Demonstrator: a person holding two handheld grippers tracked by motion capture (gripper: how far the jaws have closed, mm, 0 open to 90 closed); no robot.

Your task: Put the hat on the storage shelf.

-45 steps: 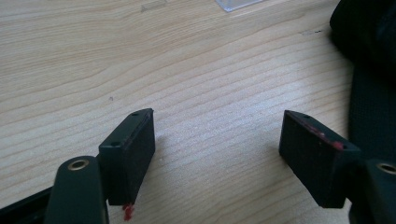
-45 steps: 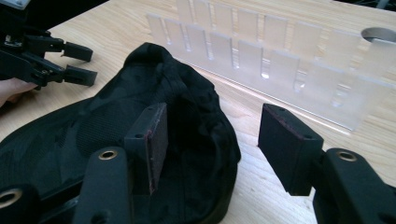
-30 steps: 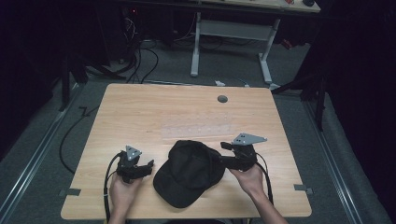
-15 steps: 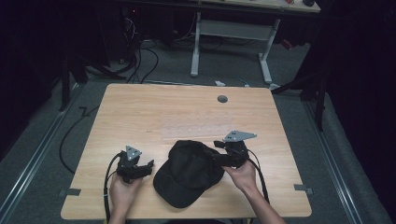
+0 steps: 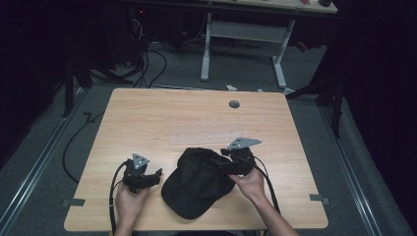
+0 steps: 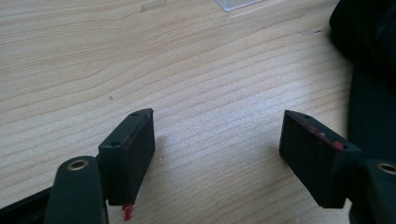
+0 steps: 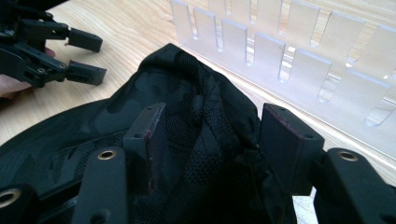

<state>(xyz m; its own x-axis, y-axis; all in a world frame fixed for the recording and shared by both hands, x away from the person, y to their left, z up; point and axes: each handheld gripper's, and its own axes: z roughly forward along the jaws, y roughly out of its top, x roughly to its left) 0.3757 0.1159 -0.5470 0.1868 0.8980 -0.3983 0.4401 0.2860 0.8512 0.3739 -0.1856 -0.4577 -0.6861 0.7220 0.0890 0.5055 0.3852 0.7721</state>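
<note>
- Black fabric baseball cap with mesh panels (image 5: 199, 181) lies on the light wood-grain tabletop (image 5: 162, 118), near its front edge and between the two hands, brim toward the person. Judged: kept close so both tools can reach it without stretching.
- Right tool (image 5: 235, 162) sits at the cap's crown on the right side. In the right gripper view its jaws stand apart with a bunched ridge of the crown fabric (image 7: 205, 135) rising between them; the left pad looks to be against the cloth, the right pad shows a gap. Read as open around the fold, not yet pinching. Judged: lined up on the raised fold because it is the easiest part of soft cloth to catch.
- Left tool (image 5: 147, 178) rests low over bare tabletop just left of the cap, apart from it. Left gripper view: jaws wide, wood grain only between them, cap edge (image 6: 373, 93) off to the right. Judged: standing by, aimed at the cap, ready to steady or take the brim side.
- Clear plastic slotted strip (image 7: 289, 60) lies flat on the tabletop just behind the cap; untouched.
- Small round grey grommet (image 5: 234, 104) sits at the far side of the tabletop, well apart from the work.
</note>
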